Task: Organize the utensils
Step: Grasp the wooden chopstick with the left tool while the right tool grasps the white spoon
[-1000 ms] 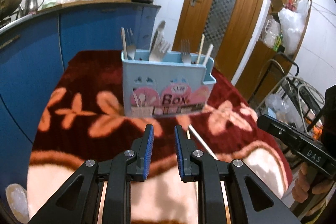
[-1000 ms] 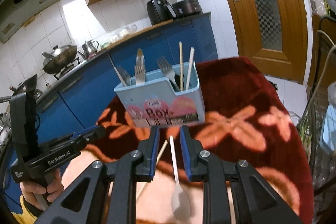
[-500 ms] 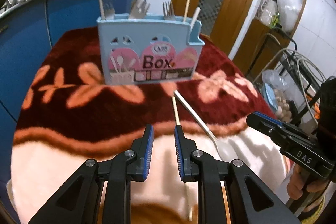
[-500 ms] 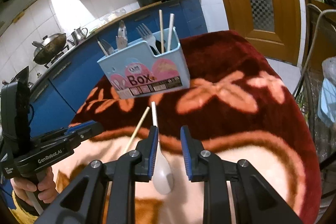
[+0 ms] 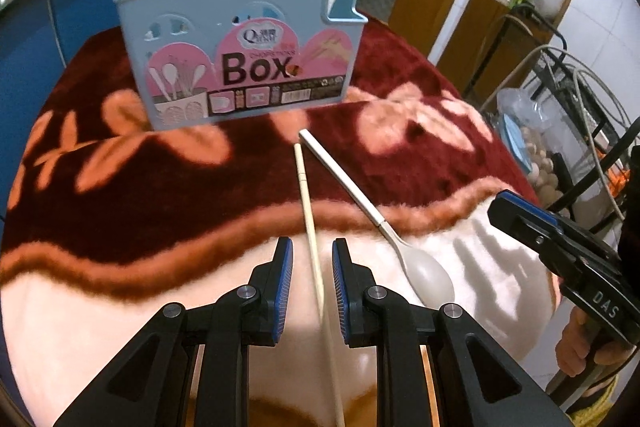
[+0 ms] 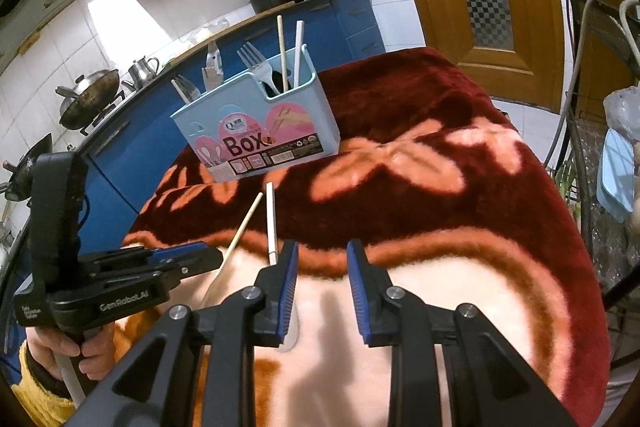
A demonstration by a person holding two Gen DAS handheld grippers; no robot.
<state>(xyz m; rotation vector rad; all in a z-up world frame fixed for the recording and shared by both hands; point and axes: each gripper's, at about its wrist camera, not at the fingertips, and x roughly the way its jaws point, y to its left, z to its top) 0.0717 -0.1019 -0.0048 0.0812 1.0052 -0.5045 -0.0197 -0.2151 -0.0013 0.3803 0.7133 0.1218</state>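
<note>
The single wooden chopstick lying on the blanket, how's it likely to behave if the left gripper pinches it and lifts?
The chopstick looks thin and rigid, so probably light and unbending. It lies between the open left gripper pads, but a pinch near one end may let it pivot or droop. The plush blanket should keep it from rolling.

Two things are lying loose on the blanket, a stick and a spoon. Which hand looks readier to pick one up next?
Probably the left. The left tool is open with the chopstick lying right between its fingers. The right tool is also open, but the spoon lies off to its left side, not between its fingers.
</note>
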